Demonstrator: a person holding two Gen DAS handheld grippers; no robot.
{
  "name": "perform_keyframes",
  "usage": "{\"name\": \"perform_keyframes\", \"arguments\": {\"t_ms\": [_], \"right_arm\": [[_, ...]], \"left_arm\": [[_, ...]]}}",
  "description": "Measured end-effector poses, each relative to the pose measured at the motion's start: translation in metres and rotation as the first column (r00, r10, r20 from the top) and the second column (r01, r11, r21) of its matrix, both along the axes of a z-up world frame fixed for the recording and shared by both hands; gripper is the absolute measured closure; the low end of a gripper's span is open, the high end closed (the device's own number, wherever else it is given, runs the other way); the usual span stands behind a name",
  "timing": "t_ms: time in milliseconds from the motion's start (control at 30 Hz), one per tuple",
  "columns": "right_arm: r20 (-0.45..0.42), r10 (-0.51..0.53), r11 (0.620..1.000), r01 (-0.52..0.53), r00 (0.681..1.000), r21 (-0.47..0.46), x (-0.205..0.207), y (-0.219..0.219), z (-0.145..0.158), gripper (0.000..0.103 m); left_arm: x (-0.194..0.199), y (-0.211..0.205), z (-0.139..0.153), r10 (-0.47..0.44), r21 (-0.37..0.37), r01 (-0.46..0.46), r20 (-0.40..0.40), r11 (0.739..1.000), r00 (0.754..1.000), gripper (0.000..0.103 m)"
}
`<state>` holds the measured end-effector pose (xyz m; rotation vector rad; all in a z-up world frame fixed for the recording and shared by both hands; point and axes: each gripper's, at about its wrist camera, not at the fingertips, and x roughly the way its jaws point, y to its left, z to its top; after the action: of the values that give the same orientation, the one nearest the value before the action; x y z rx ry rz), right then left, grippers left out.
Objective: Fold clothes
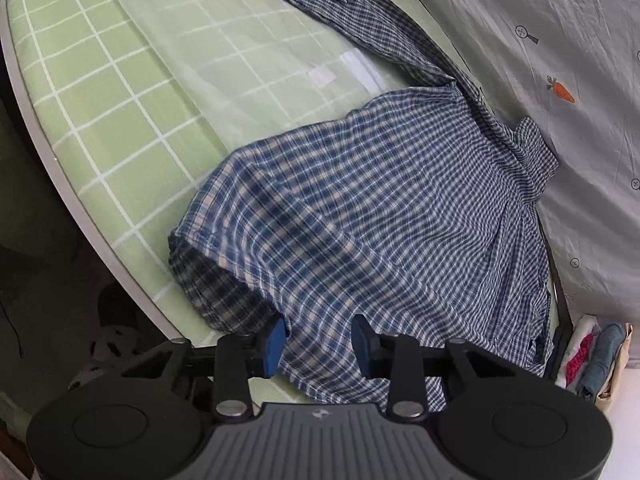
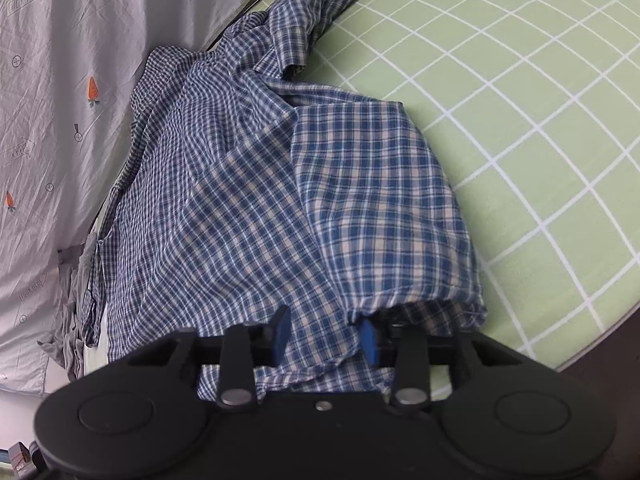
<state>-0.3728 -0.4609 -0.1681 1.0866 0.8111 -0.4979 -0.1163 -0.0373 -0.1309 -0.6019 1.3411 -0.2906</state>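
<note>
Plaid shirt [image 1: 360, 208] hem between both claws

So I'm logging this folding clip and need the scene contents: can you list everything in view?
plaid shirt: one, blue, white and beige check, spread on the bed, one sleeve stretched away along the grey sheet
bed cover: one, light green with a white grid, under the shirt
grey sheet: one, carrot print, alongside the shirt
folded items: small stack, white, red and blue, at the grey sheet's near end
left claw: black with blue pads, shirt hem between them
right claw: same, hem fabric between its pads
</note>
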Motion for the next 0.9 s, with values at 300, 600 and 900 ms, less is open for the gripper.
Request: {"name": "perform_keyframes", "arguments": {"t_ms": [300,600,900], "right_arm": [[0.072,-0.126,0.992,0.127,0.989,-0.011,-0.014,-0.029,0.009,0.100],[0.007,-0.019,0.993,0.019,1.000,-0.113,0.013,-0.027,0.028,0.069],[-0.057,-0.118,0.992,0.116,0.991,-0.047,-0.008,-0.028,0.012,0.059]], "left_arm": [[0.020,-0.002,0.002,0.054,-0.102,-0.051,0.028,0.993,0.998,0.103],[0.031,-0.032,0.005,-0.089,0.004,0.089,0.019,0.996,0.996,0.089],[0.009,-0.023,-0.011,-0.126,0.020,0.128,-0.077,0.992,0.989,0.078]]}}
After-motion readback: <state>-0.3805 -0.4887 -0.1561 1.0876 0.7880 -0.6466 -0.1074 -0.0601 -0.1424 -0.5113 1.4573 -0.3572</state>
